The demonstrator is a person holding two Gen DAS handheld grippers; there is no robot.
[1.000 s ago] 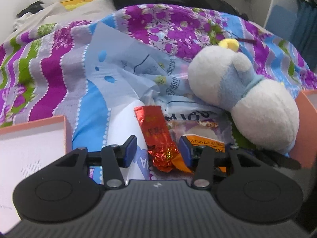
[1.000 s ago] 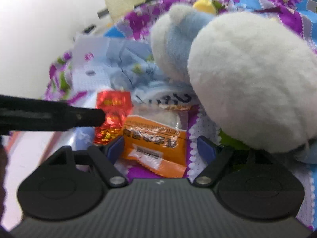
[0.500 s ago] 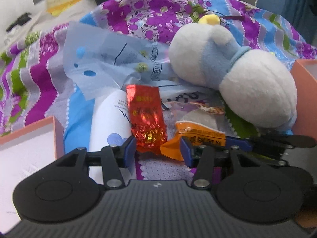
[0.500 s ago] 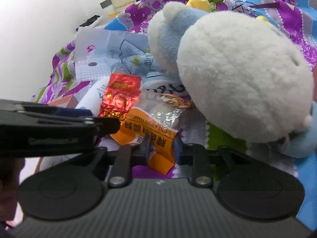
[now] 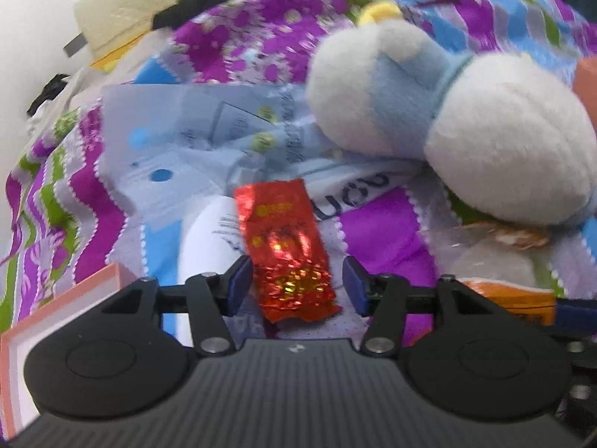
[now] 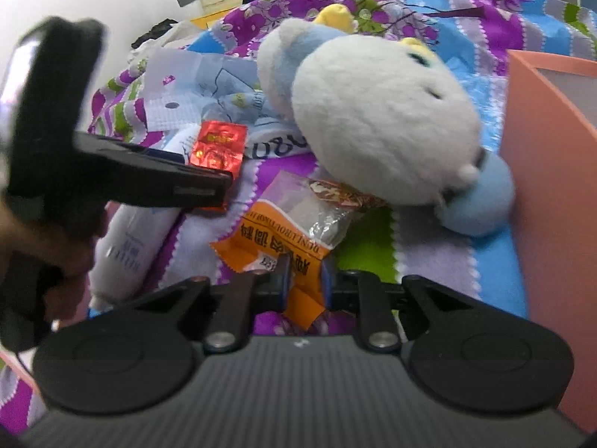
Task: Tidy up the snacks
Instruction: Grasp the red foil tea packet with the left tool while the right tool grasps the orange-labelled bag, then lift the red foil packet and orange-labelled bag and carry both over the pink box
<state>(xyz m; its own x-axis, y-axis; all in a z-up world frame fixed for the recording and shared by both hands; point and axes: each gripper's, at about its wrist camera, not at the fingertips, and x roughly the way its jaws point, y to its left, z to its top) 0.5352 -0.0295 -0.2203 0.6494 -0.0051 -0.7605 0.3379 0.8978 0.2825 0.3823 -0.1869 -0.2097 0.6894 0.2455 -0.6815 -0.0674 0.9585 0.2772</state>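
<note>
While right claw closed, orange packet pinched

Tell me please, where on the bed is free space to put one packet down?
One free patch: the purple blanket between the red packet and the stuffed toy. Another: the blue stripe between toy and pink box. Around the white tube and blue bag it is crowded.

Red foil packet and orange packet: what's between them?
Only bare quilt separates the red foil packet from the orange packet, clearest in the right wrist view; the right gripper is shut on the orange one.
</note>
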